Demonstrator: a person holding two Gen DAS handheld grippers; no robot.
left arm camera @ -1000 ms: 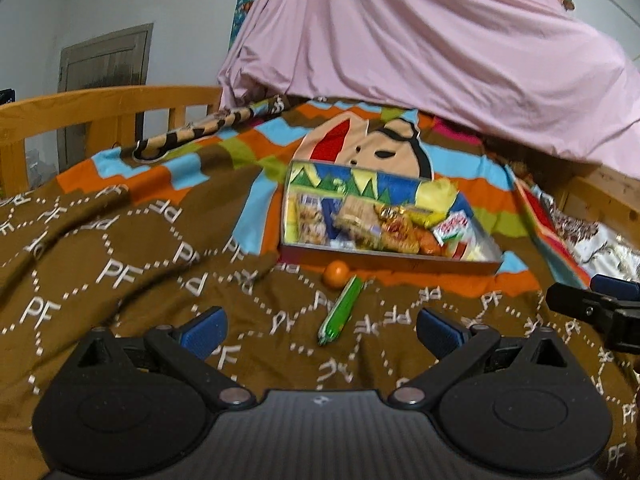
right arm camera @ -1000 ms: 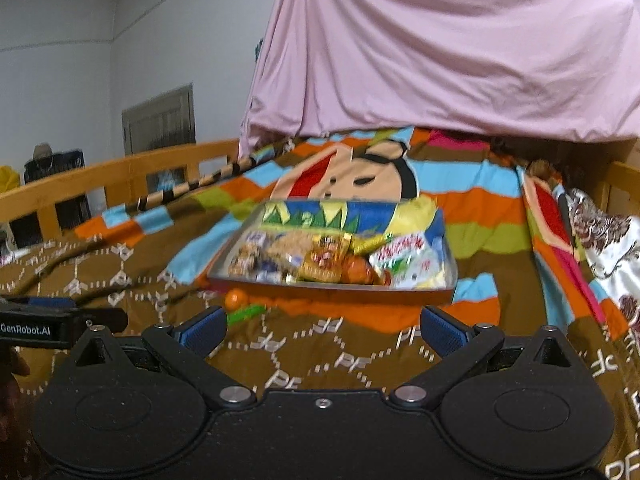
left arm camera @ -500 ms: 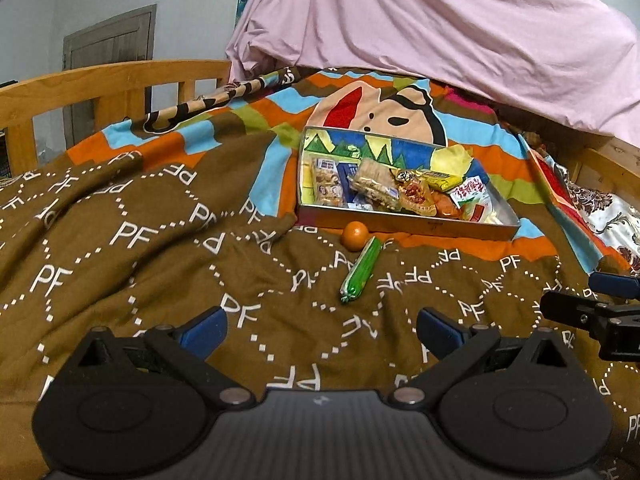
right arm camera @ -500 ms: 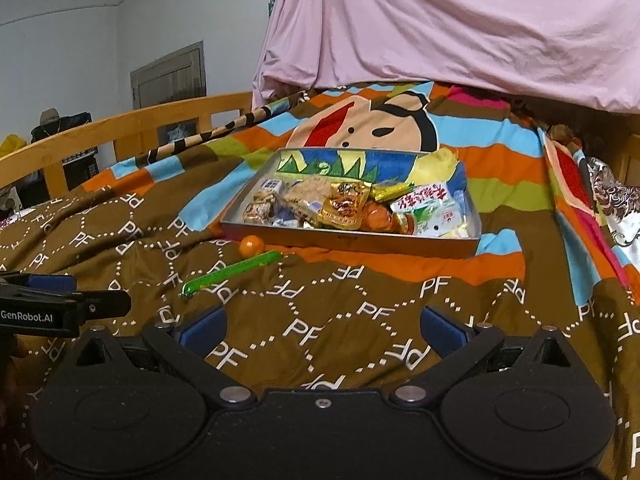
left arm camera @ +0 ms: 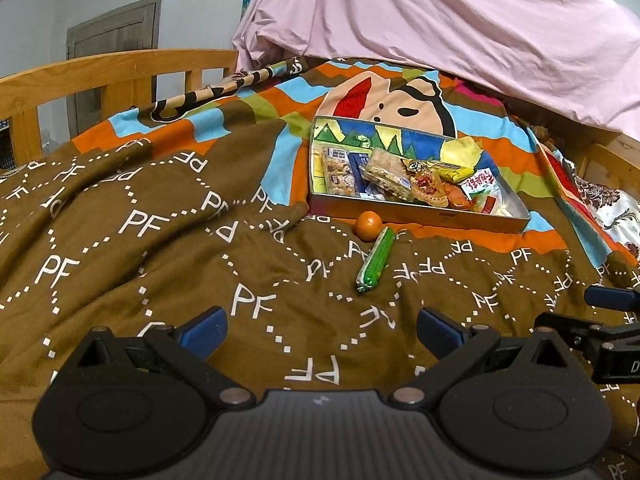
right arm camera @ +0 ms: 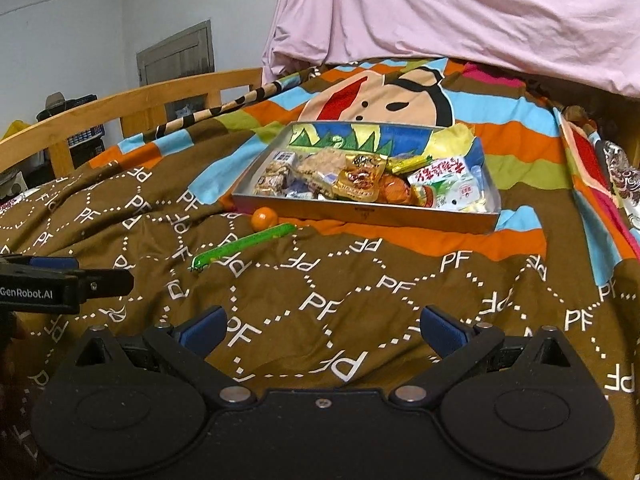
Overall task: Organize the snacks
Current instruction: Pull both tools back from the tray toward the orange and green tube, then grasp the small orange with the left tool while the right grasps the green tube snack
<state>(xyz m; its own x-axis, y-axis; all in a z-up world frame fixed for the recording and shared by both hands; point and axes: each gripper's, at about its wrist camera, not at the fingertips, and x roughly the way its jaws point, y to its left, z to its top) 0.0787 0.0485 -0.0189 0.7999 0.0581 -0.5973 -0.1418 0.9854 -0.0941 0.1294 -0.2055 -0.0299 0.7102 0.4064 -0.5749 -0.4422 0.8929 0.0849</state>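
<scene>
Left gripper (left arm camera: 322, 330) and right gripper (right arm camera: 320, 330): both spread wide, empty, over the bed (left arm camera: 120, 240). Tray (left arm camera: 420, 216) of snacks ahead; orange (left arm camera: 369, 225) and green stick (left arm camera: 376, 260) just before it. Only the right view shows shelving (right arm camera: 86, 136) behind the rail.

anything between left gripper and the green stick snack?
Nothing. In the left wrist view, only bare brown blanket lies between the open left gripper and the green stick snack.
</scene>
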